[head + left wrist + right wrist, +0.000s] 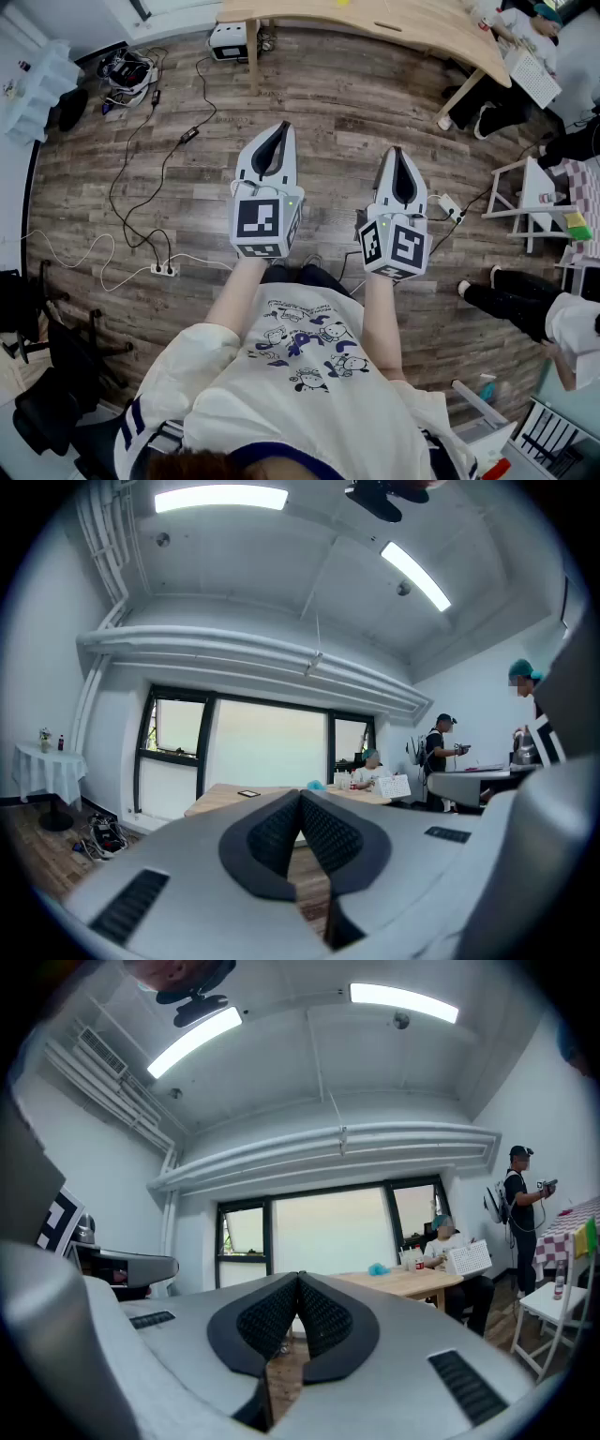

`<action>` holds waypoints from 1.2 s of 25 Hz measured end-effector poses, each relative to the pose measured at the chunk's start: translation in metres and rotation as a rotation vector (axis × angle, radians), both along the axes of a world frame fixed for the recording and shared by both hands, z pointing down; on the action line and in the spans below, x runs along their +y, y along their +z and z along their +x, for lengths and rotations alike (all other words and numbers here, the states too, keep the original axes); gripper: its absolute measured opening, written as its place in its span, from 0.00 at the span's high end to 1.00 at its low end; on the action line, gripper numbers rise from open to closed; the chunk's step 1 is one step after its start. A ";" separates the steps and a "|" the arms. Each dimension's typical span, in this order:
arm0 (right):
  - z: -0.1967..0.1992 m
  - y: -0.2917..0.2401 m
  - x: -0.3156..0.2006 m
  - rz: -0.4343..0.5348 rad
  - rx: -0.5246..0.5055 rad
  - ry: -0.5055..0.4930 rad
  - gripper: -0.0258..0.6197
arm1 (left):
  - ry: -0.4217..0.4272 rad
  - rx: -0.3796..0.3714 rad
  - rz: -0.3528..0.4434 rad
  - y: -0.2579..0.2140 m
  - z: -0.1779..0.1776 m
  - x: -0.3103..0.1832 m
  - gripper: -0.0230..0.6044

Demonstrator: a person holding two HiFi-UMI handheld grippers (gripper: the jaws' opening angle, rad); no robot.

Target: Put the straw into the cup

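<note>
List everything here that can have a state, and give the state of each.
left gripper: shut, nothing between its jaws
right gripper: shut, nothing between its jaws
ceiling light: on
power strip: lying on the floor, cables running into it
straw, cup: neither is in view

The wooden worktop (pixel 375 19) runs off the head view's top edge, so most of its surface is out of sight. At its right end a seated person (pixel 511 56) is cropped by the corner. Well below that end, a second person (pixel 525 309) shows only dark trousers and a white sleeve at the right edge. In the right gripper view, a small blue thing (pixel 378 1268) on the worktop is too small to tell, as are the pale containers (pixel 412 1258) beside it.
</note>
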State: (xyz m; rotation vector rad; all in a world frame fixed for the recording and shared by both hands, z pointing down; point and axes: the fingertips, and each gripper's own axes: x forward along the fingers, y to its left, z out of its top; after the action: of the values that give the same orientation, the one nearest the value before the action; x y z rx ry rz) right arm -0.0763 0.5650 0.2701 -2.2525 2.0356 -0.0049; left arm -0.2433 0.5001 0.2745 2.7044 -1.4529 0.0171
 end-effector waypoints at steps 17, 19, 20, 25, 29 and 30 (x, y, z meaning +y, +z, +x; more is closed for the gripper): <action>0.034 0.015 0.002 -0.015 -0.010 -0.060 0.97 | -0.039 -0.007 0.008 0.008 0.034 0.008 0.95; 0.036 0.017 0.001 -0.024 -0.015 -0.067 0.97 | -0.049 -0.013 0.004 0.009 0.035 0.008 0.95; 0.036 0.018 0.000 -0.028 -0.017 -0.071 0.97 | -0.053 -0.013 0.001 0.009 0.035 0.007 0.95; 0.038 0.019 -0.013 -0.037 -0.021 -0.084 0.97 | -0.058 -0.017 -0.009 0.010 0.037 -0.002 0.95; 0.041 0.021 -0.032 -0.042 -0.021 -0.082 0.97 | -0.061 -0.015 -0.005 0.010 0.038 -0.022 0.95; 0.042 0.022 -0.039 -0.042 -0.024 -0.080 0.97 | -0.061 -0.015 -0.007 0.011 0.039 -0.030 0.95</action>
State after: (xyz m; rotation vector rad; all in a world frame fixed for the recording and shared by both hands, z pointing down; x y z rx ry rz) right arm -0.0340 0.5261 0.2917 -2.1818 2.1314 -0.0813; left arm -0.2047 0.4703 0.2854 2.6590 -1.5351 0.0395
